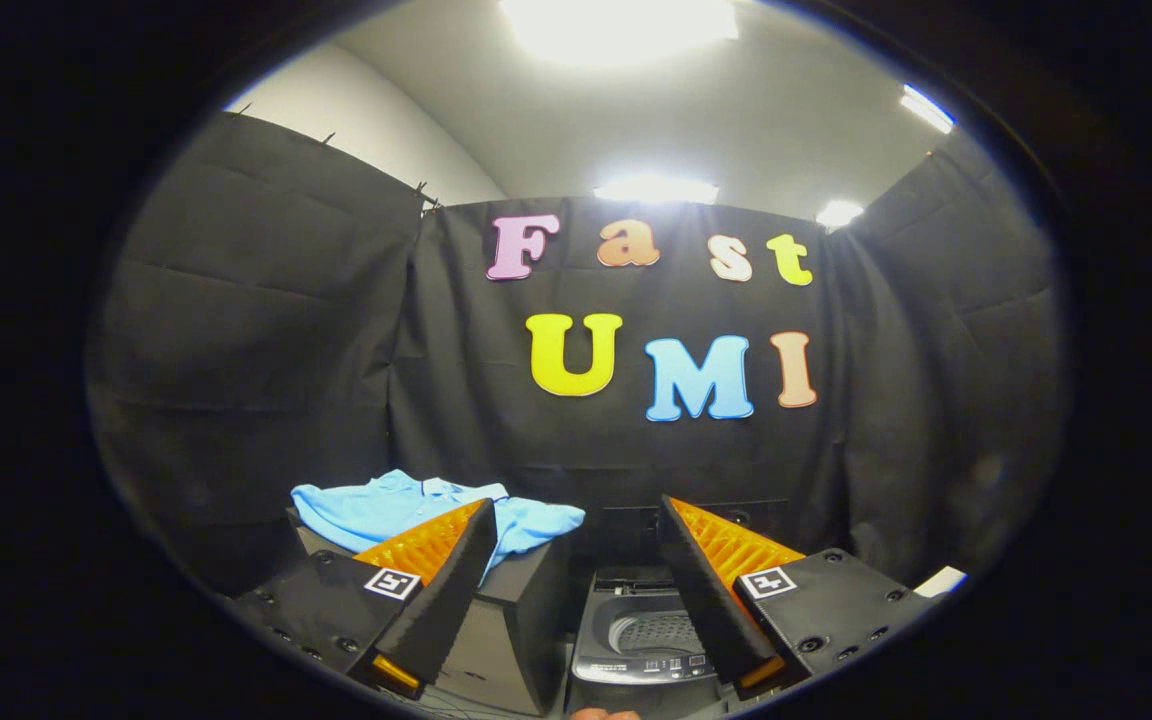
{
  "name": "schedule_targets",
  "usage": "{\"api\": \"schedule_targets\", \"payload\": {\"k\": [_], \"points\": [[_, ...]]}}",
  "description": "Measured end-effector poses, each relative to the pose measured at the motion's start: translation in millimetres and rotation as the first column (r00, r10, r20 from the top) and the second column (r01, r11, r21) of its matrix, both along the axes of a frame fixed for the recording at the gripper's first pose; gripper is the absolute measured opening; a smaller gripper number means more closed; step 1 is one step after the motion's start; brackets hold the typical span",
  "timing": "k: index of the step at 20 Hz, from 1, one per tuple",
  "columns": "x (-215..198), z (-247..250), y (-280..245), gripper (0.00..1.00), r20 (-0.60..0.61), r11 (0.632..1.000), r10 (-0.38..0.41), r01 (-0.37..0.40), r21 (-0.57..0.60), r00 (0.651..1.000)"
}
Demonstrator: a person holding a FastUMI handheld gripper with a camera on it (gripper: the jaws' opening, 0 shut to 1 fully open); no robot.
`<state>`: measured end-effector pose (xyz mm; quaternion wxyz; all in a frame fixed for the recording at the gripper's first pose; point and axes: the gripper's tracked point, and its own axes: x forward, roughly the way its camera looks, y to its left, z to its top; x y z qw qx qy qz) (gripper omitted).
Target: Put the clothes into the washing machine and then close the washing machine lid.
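- Gripper point(576, 555) held level and raised, fingers spread wide apart, nothing between them, pointed at the booth's back wall.
- Light-blue clothes point(406, 510) lying crumpled on top of a dark box point(526, 620), beyond and partly behind the left finger; likely laid there within easy reach of a first pick.
- Small washing machine point(641, 640) standing just beside the box, low between the fingers and nearer the right one; opening uncovered, perforated drum point(656, 630) visible, ready to take a load from above.
- Lid seemingly tipped up at the back of the machine, though hard to make out against the dark cloth.
- Box top sitting higher than the machine's rim, so a short carry across and down looks enough.
- Pose reading as a ready stance: set back from both things, above them, aimed straight ahead rather than down at the garment.
- Task judged barely begun: clothes untouched, machine open, lid not yet closed.
- Next move probably a swing left and a dip toward the fabric.
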<state>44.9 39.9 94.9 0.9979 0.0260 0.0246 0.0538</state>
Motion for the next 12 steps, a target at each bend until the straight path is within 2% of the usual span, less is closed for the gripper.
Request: {"api": "schedule_targets", "payload": {"k": [1, 5, 9, 12], "points": [[7.5, 6.4, 5.1, 1.00, -0.041, 1.000, 0.009, -0.008, 0.016, 0.999], [44.9, 37.6, 58.7, 0.99, -0.169, 0.986, 0.150, -0.134, 0.102, 0.974], [80.9, 49.9, 88.4, 0.98, -0.252, 0.983, 0.180, -0.180, 0.022, 0.951], [108.5, 37.1, 126.0, 0.99, -0.321, 0.972, 0.227, -0.232, 0.021, 0.920]]}}
